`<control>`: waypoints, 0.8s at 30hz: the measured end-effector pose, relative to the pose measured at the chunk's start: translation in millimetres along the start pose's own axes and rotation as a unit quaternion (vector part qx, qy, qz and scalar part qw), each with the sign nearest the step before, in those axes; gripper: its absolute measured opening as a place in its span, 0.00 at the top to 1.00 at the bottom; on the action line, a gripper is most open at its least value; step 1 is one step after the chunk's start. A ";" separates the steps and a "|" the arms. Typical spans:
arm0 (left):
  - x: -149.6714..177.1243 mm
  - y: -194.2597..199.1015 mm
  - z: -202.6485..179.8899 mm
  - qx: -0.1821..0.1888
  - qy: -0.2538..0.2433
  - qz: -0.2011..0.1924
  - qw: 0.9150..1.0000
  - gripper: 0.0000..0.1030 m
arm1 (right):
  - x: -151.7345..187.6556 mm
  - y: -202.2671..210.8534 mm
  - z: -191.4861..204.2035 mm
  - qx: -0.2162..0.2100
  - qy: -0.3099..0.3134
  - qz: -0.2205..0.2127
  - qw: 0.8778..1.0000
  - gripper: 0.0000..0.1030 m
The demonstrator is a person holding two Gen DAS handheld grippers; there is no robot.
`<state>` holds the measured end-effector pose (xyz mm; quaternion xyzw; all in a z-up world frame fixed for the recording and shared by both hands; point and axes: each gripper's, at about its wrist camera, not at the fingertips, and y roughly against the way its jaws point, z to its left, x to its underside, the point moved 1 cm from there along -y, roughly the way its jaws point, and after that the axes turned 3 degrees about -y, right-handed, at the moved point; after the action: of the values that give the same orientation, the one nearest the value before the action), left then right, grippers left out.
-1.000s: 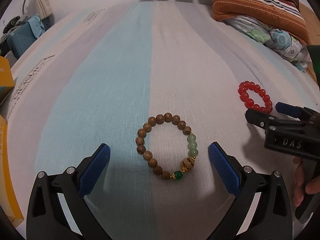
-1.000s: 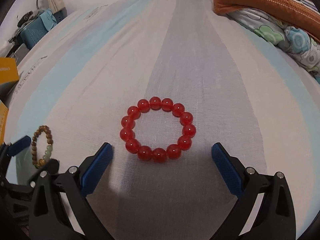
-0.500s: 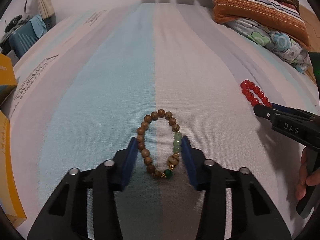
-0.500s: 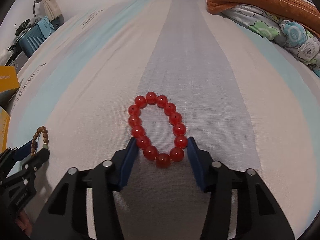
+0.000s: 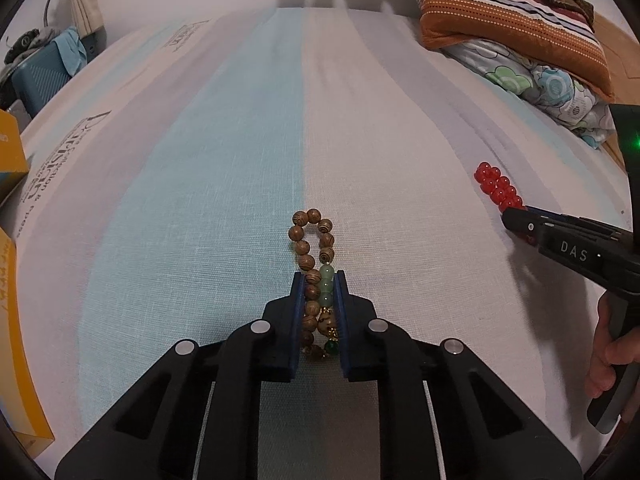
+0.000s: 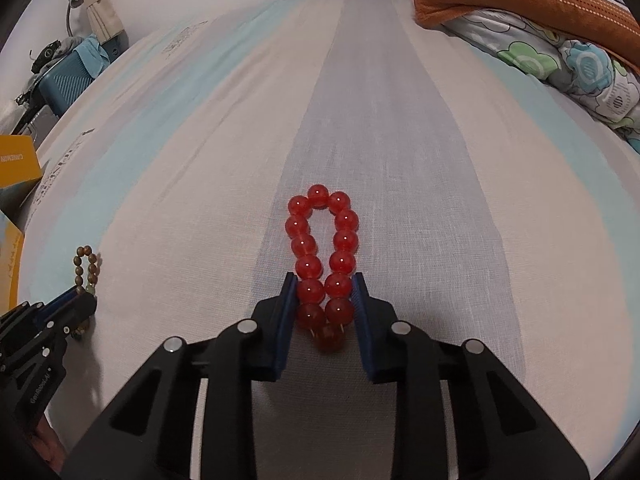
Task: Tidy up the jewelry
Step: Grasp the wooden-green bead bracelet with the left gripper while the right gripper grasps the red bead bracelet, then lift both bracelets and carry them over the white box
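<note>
The left gripper, black with blue pads, has just been closing, and its jaws now squeeze a bracelet of brown wooden beads with a few pale green ones. The bracelet is pinched into a long thin loop. Its near end sits between the pads and its far end pokes out past the tips, lying on the bed sheet with wide stripes of light blue, white and grey.

The right gripper looks the same. Its jaws have just been closing too, and they press on a bracelet of big shiny red beads. This loop is also squashed long, with its far end resting on a grey stripe of the sheet.

The two bracelets lie well apart, the brown one to the left of the red one.

At the far right sits a striped orange and brown pillow on a flowery blanket. At the left edge is a yellow cardboard box. Far left stands a blue-green suitcase.
</note>
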<state>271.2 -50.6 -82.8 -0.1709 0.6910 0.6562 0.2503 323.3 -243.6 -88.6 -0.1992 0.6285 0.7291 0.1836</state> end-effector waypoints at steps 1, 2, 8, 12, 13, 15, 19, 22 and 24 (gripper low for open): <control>0.1 0.2 0.0 0.000 0.000 0.000 1.000 0.87 | -0.4 0.5 -0.9 -0.005 -0.003 0.001 1.000 0.75; 0.3 0.3 0.3 0.001 0.001 0.001 1.000 0.87 | -1.5 1.0 -2.4 -0.008 -0.007 0.000 1.000 0.75; -0.1 1.6 0.3 0.002 0.001 0.001 1.000 0.87 | -5.5 6.0 -1.5 -0.026 -0.009 -0.005 1.000 0.88; -1.5 2.7 -0.6 0.003 0.003 0.000 1.000 0.87 | -6.2 7.6 -1.3 -0.028 -0.009 -0.009 1.000 0.88; -1.9 3.2 -0.5 0.003 0.004 0.000 1.000 0.87 | -7.0 9.8 -1.0 -0.030 -0.010 -0.013 0.999 0.88; -3.2 4.3 -0.8 0.003 0.004 0.000 1.000 0.87 | -7.7 14.2 -0.3 -0.032 -0.010 -0.023 0.999 0.88; -4.2 6.1 -0.7 0.005 0.005 -0.001 1.000 0.92 | -12.5 25.0 2.6 -0.040 -0.007 -0.039 0.998 0.88; -4.1 7.3 -0.2 0.006 0.005 -0.001 1.000 0.93 | -12.9 28.2 4.8 -0.043 -0.004 -0.044 0.998 0.88; -4.4 8.3 -0.1 0.007 0.006 0.000 1.000 0.93 | -13.2 29.0 5.1 -0.045 -0.004 -0.044 0.998 0.88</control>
<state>270.1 -50.5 -73.5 -0.1733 0.6971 0.6501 0.2476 319.3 -242.9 -56.6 -0.2315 0.5851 0.7487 0.2087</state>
